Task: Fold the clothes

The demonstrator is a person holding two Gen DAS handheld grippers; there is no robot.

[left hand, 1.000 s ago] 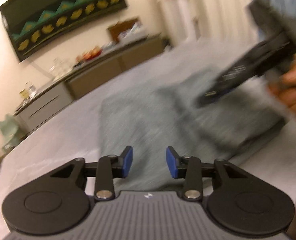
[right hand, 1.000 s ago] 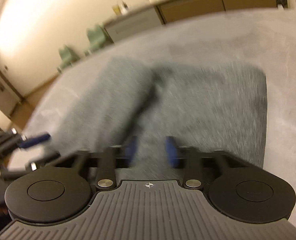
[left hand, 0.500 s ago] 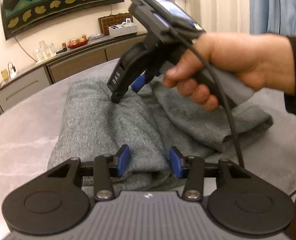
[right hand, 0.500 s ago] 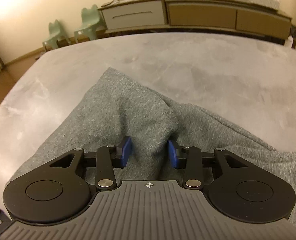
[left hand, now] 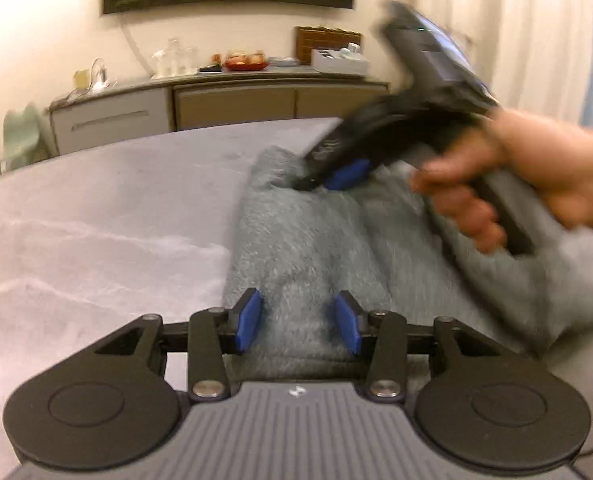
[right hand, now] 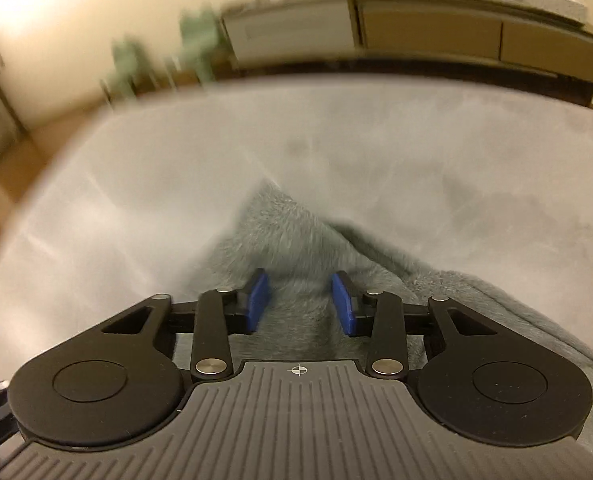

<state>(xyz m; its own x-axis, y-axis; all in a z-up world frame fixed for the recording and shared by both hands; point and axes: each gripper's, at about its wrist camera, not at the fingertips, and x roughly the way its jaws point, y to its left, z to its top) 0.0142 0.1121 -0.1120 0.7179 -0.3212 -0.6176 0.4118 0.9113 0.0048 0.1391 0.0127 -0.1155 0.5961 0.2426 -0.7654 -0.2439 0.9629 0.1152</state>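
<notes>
A grey knitted garment lies folded on the pale grey table. My left gripper is open, its blue pads astride the near edge of the cloth. My right gripper, held in a hand, points down at the garment's far corner. In the right wrist view that gripper is open, with the garment's far corner bunched between and beyond its blue pads. Both views are blurred by motion.
A long sideboard with glasses and a fruit bowl stands along the far wall. Pale green chairs stand left of it. The table's rounded edge drops to a wooden floor on the left. Curtains hang at right.
My right gripper has moved toward the garment's far corner and lower onto it. My left gripper has shifted along the near edge. Both stay open.
</notes>
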